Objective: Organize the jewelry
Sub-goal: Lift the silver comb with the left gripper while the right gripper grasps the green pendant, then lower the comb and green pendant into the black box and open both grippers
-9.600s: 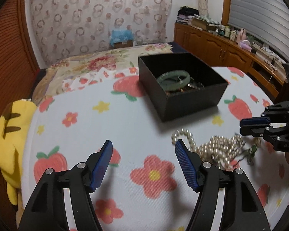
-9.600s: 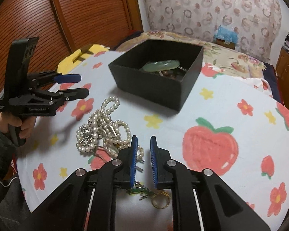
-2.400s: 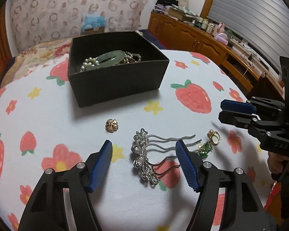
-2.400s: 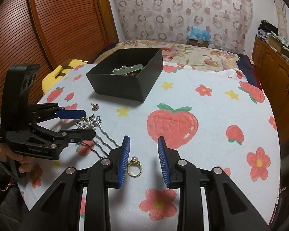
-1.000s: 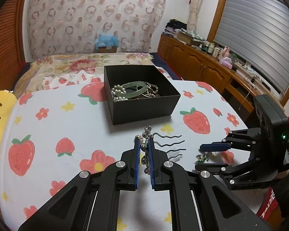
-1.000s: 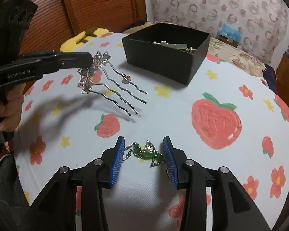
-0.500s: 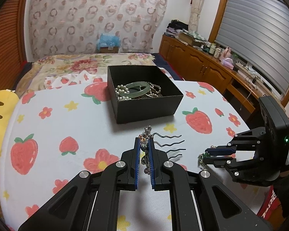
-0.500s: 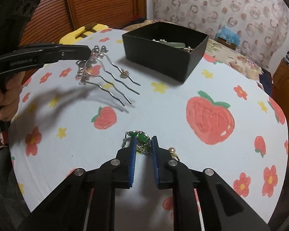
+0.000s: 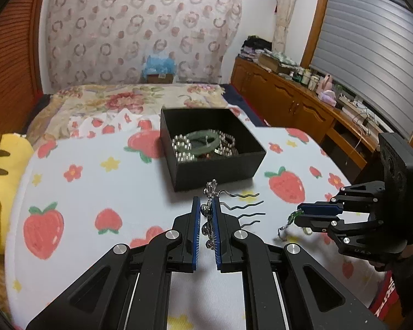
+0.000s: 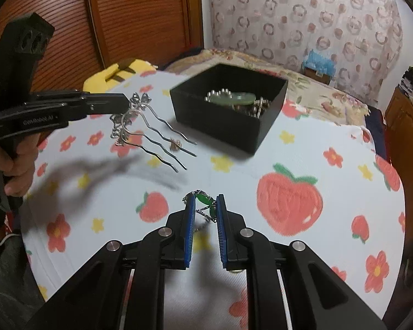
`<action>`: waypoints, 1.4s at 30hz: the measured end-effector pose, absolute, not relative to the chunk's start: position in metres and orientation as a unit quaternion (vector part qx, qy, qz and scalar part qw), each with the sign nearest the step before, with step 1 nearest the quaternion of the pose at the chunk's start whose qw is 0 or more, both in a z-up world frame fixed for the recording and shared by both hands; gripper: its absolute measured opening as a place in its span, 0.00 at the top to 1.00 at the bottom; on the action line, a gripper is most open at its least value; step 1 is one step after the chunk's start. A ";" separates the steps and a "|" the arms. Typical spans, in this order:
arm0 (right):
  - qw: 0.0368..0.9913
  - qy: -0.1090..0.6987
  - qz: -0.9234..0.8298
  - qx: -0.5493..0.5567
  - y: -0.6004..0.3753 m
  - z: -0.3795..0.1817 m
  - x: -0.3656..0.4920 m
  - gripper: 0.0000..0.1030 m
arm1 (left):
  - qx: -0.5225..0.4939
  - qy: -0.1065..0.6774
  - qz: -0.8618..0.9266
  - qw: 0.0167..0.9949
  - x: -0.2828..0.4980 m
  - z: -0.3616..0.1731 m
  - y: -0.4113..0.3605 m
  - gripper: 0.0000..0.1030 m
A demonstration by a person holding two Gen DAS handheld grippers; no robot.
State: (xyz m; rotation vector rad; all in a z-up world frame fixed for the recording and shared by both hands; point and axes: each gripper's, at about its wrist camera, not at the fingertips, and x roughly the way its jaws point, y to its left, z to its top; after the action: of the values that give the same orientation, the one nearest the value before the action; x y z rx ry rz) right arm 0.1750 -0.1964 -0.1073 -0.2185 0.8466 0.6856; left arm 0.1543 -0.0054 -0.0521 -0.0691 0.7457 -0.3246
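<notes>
Both grippers loaded, short of the black jewelry box (image 9: 220,165).
My left gripper (image 9: 206,214) clamps the silver hair comb (image 10: 140,121); my right gripper (image 10: 205,206) pinches the green-stone chain piece (image 10: 205,200), both lifted above the tablecloth (image 9: 96,187) near the box.

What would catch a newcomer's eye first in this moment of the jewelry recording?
Probably the silver hair comb, held above the strawberry-print cloth by the left hand-held gripper, its wavy prongs pointing toward the black box. Next, the right hand-held gripper is pinching a green-stone piece on a chain. The box, at the far side of the cloth, already holds pearls and a green bangle.
</notes>
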 end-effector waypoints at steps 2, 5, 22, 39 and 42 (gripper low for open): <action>0.855 0.392 0.324 -0.105 -0.195 -0.099 0.177 0.84 | -0.031 0.355 -0.159 0.921 0.157 -0.046 -0.006 0.93; 0.862 0.377 0.322 -0.104 -0.195 -0.087 0.183 0.84 | -0.029 0.347 -0.160 0.924 0.162 -0.038 -0.007 0.93; 0.899 0.299 0.305 -0.099 -0.185 -0.025 0.233 0.83 | -0.028 0.313 -0.132 0.940 0.192 -0.011 0.008 0.93; 0.885 0.339 0.307 -0.091 -0.171 -0.054 0.280 0.82 | -0.025 0.320 -0.126 0.939 0.223 -0.016 0.009 0.93; 0.884 0.343 0.304 -0.088 -0.172 -0.057 0.282 0.82 | -0.023 0.322 -0.128 0.938 0.227 -0.017 0.006 0.93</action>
State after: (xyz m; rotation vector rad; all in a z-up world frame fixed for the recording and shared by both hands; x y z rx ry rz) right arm 0.2821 -0.1721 -0.0574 -0.1840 0.7132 0.6335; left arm 0.2272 0.0060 -0.0167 -0.0467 0.6568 -0.2622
